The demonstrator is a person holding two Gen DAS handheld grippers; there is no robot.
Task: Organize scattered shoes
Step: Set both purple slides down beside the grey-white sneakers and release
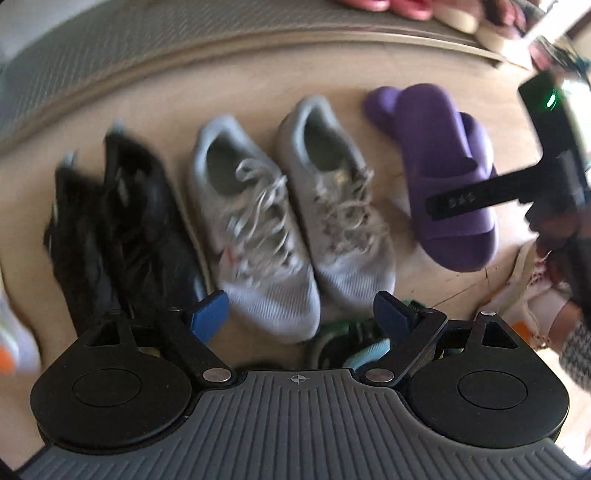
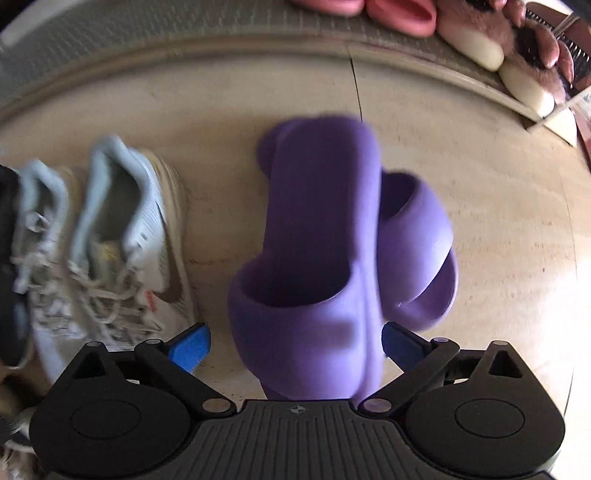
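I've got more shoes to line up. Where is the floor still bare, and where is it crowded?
Bare tan floor lies right of the purple foam slides, up to the grey ribbed mat. A bare strip also runs between that mat and the row's heels. Crowded: black sneakers, grey lace-up sneakers and slides sit close together, with a green shoe by the left gripper.

Purple slide point(image 2: 314, 258) between the spread right tongs point(image 2: 295, 345) — second slide point(image 2: 417, 251) alongside, overlapping.

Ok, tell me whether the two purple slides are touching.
Touching. The right wrist view shows the near slide leaning over the far slide, their sides pressed together with no gap between them.
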